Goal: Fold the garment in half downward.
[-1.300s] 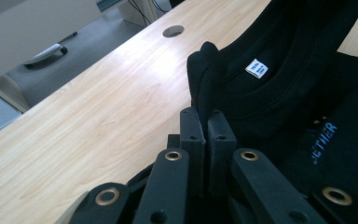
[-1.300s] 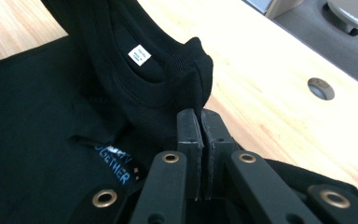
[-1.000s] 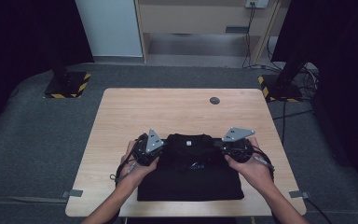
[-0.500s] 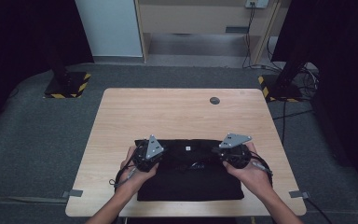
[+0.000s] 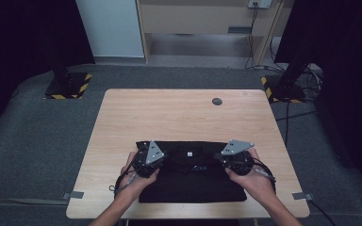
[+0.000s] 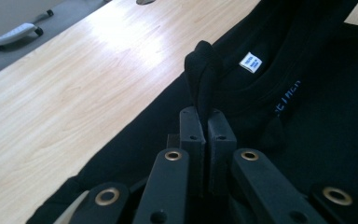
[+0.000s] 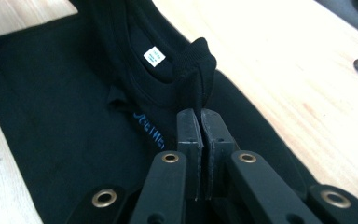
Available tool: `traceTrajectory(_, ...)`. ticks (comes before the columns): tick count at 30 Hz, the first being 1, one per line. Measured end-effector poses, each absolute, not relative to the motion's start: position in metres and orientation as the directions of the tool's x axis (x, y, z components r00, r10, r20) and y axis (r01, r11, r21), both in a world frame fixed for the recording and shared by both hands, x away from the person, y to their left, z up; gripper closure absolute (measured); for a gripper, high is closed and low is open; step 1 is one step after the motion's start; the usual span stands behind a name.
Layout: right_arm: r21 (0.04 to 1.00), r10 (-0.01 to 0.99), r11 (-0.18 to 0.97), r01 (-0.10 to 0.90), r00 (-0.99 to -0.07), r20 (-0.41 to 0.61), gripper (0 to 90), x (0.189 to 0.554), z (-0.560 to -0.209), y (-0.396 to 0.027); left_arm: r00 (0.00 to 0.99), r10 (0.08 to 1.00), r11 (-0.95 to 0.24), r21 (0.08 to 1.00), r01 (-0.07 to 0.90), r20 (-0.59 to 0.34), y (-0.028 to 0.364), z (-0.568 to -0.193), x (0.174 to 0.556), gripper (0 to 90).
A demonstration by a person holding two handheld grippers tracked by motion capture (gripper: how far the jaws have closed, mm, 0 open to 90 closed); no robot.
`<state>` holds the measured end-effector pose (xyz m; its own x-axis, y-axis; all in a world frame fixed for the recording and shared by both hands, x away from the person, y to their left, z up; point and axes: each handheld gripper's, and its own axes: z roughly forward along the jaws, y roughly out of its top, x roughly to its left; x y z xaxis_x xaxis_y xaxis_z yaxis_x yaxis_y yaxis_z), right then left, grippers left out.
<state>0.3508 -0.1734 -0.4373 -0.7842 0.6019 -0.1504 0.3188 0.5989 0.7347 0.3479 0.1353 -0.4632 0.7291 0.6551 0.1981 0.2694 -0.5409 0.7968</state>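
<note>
High view: a person stood at the near edge of a pale wooden desk [image 5: 179, 117], folding a black T-shirt [image 5: 193, 186] with a hand-held gripper in each hand. The left hand-held gripper [image 5: 156, 159] and the right hand-held gripper [image 5: 222, 159] each pinched the garment's far edge, one on either side of the neckline. A second earlier that edge had lain farther up the desk; the two hands drew it toward the person in step, so the shirt covered a shorter patch of wood and its upper part lay doubled over the lower.

In the left gripper view, the jaws of that hand-held gripper [image 6: 207, 119] were clamped tight on a raised ridge of black cloth beside the collar, with the white neck label [image 6: 251, 62] just beyond. The right gripper view showed the same on the other side: that hand-held gripper [image 7: 198, 116] closed on a puckered fold of fabric, its label [image 7: 154, 56] near the tips and pale lettering [image 7: 150, 129] on the cloth below.

The shirt lay at the near middle of the desk, its near hem at the edge closest to the person. A small dark round disc [image 5: 217, 101] sat well apart, at the far right.

Judging by the pull toward the near side, the fold appeared to be under way but not set down: both grips were yet to be released, and the doubled layer likely needed laying flat and square before the jaws let go.
</note>
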Motion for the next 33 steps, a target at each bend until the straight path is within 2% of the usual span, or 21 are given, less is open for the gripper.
traceTrajectory(6,0.739,0.604,0.590,0.326,-0.785,-0.137,87.4,0.345,-0.443,-0.176,0.732,0.655,-0.533,0.802,0.271,0.188,0.135,-0.464,0.343,87.6)
traceTrajectory(16,0.757,0.606,0.574,0.312,-0.784,-0.137,87.4,0.338,-0.433,-0.182,0.739,0.650,-0.523,0.809,0.266,0.178,0.137,-0.460,0.335,87.6)
traceTrajectory(23,0.739,0.589,0.589,0.326,-0.799,-0.117,87.1,0.330,-0.452,-0.179,0.760,0.631,-0.546,0.786,0.292,0.156,0.135,-0.480,0.326,87.3)
traceTrajectory(33,0.712,0.569,0.612,0.345,-0.817,-0.094,83.7,0.318,-0.471,-0.181,0.766,0.634,-0.528,0.782,0.331,0.104,0.144,-0.489,0.318,83.6)
